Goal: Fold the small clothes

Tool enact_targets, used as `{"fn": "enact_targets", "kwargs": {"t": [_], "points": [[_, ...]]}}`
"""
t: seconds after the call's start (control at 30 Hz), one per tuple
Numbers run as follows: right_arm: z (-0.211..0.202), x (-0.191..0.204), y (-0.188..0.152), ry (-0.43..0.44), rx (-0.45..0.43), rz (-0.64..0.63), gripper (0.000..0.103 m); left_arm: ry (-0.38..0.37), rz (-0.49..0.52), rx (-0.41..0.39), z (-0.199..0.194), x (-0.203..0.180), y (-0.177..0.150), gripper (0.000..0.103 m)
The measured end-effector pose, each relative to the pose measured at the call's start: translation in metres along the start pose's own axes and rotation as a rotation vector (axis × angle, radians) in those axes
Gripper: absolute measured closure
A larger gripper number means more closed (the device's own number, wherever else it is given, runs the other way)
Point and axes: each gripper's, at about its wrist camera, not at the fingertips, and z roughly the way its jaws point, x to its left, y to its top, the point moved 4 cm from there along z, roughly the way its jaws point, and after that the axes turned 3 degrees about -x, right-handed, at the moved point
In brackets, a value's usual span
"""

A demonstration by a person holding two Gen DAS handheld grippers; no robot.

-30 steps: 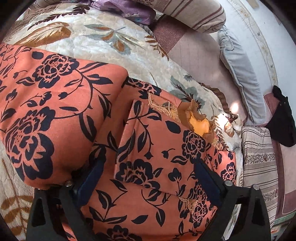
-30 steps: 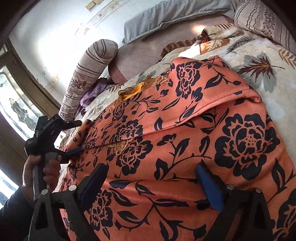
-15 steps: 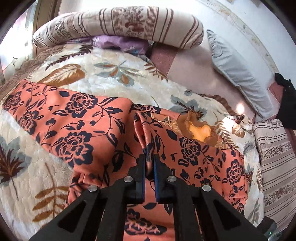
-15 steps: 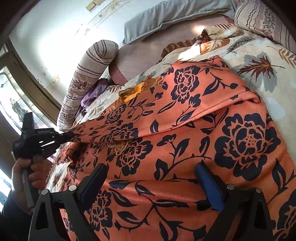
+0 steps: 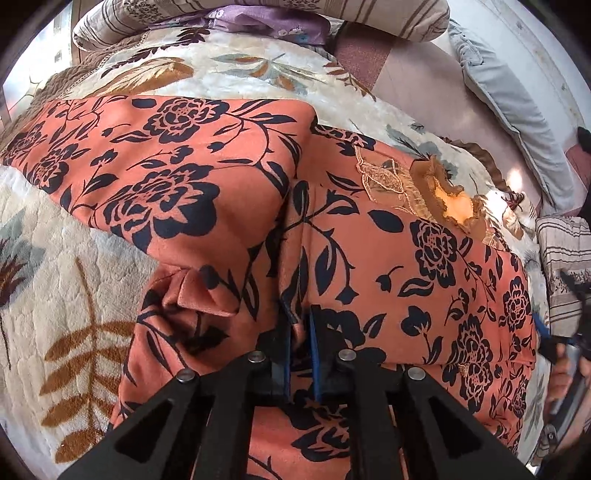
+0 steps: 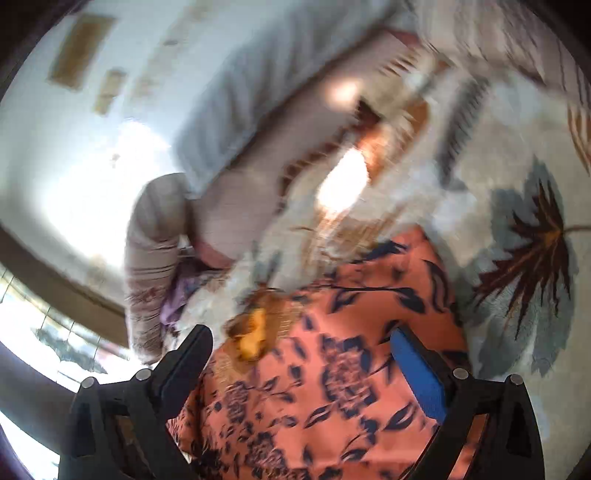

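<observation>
An orange garment with dark navy flowers (image 5: 388,240) lies spread on the bed, its yellow-lined collar (image 5: 452,205) toward the far right. One sleeve (image 5: 159,166) stretches to the left. My left gripper (image 5: 300,325) is shut on a raised pleat of this fabric near the garment's left side. In the blurred right wrist view the same garment (image 6: 332,387) lies under my right gripper (image 6: 301,354), which is open and empty, its jaws wide apart above the cloth near the collar (image 6: 253,334). The right gripper and the hand holding it also show at the left wrist view's right edge (image 5: 565,332).
The cream quilt with leaf prints (image 5: 66,288) covers the bed. A striped bolster (image 5: 258,14), a purple cloth (image 5: 266,26) and a grey pillow (image 5: 517,110) lie along the head end. A striped pillow (image 5: 561,258) is at the right. A window (image 6: 33,332) is at the left.
My left gripper closed on a fold of the garment and now holds it closer and lower. My right gripper swung fast upward and away, blurring its view, and stays open.
</observation>
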Motion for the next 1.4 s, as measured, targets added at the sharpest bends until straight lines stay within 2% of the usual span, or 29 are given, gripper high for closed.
{"fn": "enact_targets", "kwargs": {"t": [0.03, 0.07, 0.13, 0.17, 0.23, 0.27, 0.3, 0.33, 0.37, 0.4, 0.43, 0.5, 0.53, 0.6, 0.67, 0.7, 0.73, 0.9, 1.03, 1.07, 1.1, 1.13, 1.2, 1.27, 1.33, 1.4], "points": [[0.028, -0.032, -0.003, -0.059, 0.122, 0.117, 0.007, 0.003, 0.006, 0.001, -0.001, -0.001, 0.000, 0.092], [0.025, -0.035, 0.001, -0.038, 0.080, 0.123, 0.007, 0.004, 0.024, 0.008, -0.003, -0.002, 0.000, 0.092], [0.002, -0.005, 0.003, -0.013, 0.025, 0.041, 0.006, -0.021, 0.042, -0.007, -0.009, -0.005, -0.001, 0.091], [-0.009, 0.013, -0.002, 0.044, 0.007, -0.005, 0.006, -0.033, 0.035, -0.018, -0.012, -0.004, 0.001, 0.091], [-0.026, 0.038, -0.023, 0.093, -0.018, -0.106, 0.005, -0.101, 0.006, -0.057, -0.033, 0.004, 0.005, 0.091], [-0.026, 0.044, -0.038, 0.076, -0.008, -0.177, 0.002, -0.150, -0.026, -0.080, -0.047, 0.012, 0.007, 0.086], [-0.018, 0.043, -0.054, 0.020, 0.023, -0.260, 0.002, -0.188, -0.063, -0.101, -0.059, 0.023, 0.011, 0.071], [-0.006, 0.035, -0.068, -0.077, 0.057, -0.326, 0.002, -0.220, -0.109, -0.129, -0.072, 0.038, 0.015, 0.061], [0.003, 0.022, -0.083, -0.196, 0.089, -0.353, 0.005, -0.237, -0.167, -0.166, -0.085, 0.058, 0.020, 0.042], [0.000, 0.020, -0.094, -0.217, 0.065, -0.379, 0.005, -0.240, -0.232, -0.206, -0.096, 0.081, 0.027, 0.032], [-0.014, 0.029, -0.104, -0.209, 0.005, -0.424, 0.005, -0.243, -0.299, -0.245, -0.106, 0.106, 0.034, 0.031], [-0.038, 0.046, -0.127, -0.141, -0.049, -0.444, 0.004, -0.250, -0.429, -0.300, -0.116, 0.162, 0.049, 0.031], [-0.046, 0.052, -0.141, -0.119, -0.056, -0.453, 0.004, -0.239, -0.493, -0.312, -0.116, 0.191, 0.056, 0.031], [-0.049, 0.056, -0.171, -0.144, -0.042, -0.518, 0.004, -0.220, -0.629, -0.321, -0.105, 0.244, 0.074, 0.033], [-0.044, 0.045, -0.196, -0.182, -0.017, -0.549, 0.004, -0.219, -0.720, -0.292, -0.091, 0.281, 0.087, 0.033], [-0.040, 0.035, -0.206, -0.198, 0.009, -0.543, 0.003, -0.229, -0.734, -0.281, -0.084, 0.290, 0.094, 0.033], [-0.043, 0.037, -0.209, -0.192, -0.022, -0.563, 0.003, -0.226, -0.737, -0.271, -0.077, 0.298, 0.100, 0.033], [-0.039, 0.031, -0.205, -0.199, -0.010, -0.556, 0.003, -0.159, -0.746, -0.262, -0.050, 0.311, 0.110, 0.033], [-0.037, 0.034, -0.205, -0.200, -0.012, -0.556, 0.002, -0.110, -0.745, -0.276, -0.046, 0.310, 0.116, 0.033], [-0.037, 0.034, -0.206, -0.202, -0.012, -0.558, 0.002, -0.073, -0.730, -0.267, -0.044, 0.309, 0.120, 0.041], [-0.035, 0.036, -0.206, -0.202, -0.010, -0.560, 0.002, -0.018, -0.699, -0.243, -0.041, 0.309, 0.122, 0.081], [-0.035, 0.036, -0.206, -0.203, -0.009, -0.562, 0.002, 0.027, -0.659, -0.194, -0.034, 0.308, 0.126, 0.099], [-0.035, 0.035, -0.206, -0.200, -0.008, -0.560, 0.001, 0.059, -0.637, -0.180, -0.030, 0.305, 0.133, 0.099], [-0.035, 0.034, -0.206, -0.194, -0.009, -0.555, 0.001, 0.106, -0.549, -0.216, -0.045, 0.285, 0.144, 0.099], [-0.036, 0.033, -0.205, -0.184, -0.011, -0.550, 0.001, 0.097, -0.409, -0.304, -0.077, 0.241, 0.157, 0.099], [-0.036, 0.032, -0.205, -0.172, -0.014, -0.542, 0.001, 0.055, -0.259, -0.386, -0.113, 0.184, 0.166, 0.099]]}}
